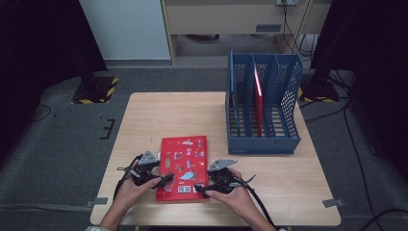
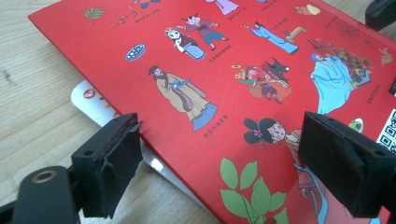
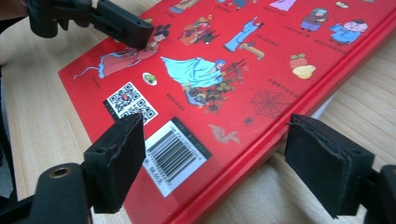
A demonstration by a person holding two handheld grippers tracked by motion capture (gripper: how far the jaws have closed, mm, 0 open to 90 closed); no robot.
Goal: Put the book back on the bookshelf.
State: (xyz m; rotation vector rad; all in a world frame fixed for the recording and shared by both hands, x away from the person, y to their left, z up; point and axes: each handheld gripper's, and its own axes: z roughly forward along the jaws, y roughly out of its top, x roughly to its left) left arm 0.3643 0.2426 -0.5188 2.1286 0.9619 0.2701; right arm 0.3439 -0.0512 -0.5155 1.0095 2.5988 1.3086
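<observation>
On the wooden counter point(image 1: 144, 115) a red book point(image 1: 183, 166) lies flat near the person's edge, its cover printed with small cartoon figures, a square code and a barcode. At its left edge sits the left tool point(image 1: 161, 179), held in the person's left hand point(image 1: 132, 190). In the left gripper view this left tool point(image 2: 219, 163) has its jaws standing wide apart: one black pad point(image 2: 112, 163) sits off the book's edge over the wood, by a white page corner that peeks from under the cover, and the other pad point(image 2: 343, 163) is over the red cover. Neither pad presses on the book point(image 2: 233, 84); the book's left edge lies between them, with nothing gripped.

At the book's near right corner is the right tool point(image 1: 208, 187), held in the person's right hand point(image 1: 235, 195). In the right gripper view this right tool point(image 3: 215, 163) is likewise spread wide: one pad point(image 3: 119, 161) hangs over the cover beside the barcode, the other pad point(image 3: 327, 163) is out past the book's red spine edge over the wood. The book point(image 3: 224, 70) runs between them and neither pad is closed on it. The tip of the left tool point(image 3: 116, 23) shows at the top of that view, over the far side of the cover.

Farther right and toward the back of the counter, well apart from the book, stands a blue file rack point(image 1: 262, 139) with slotted compartments. A thin red folder point(image 1: 259, 96) stands upright in it, in the middle compartment as far as one can tell
</observation>
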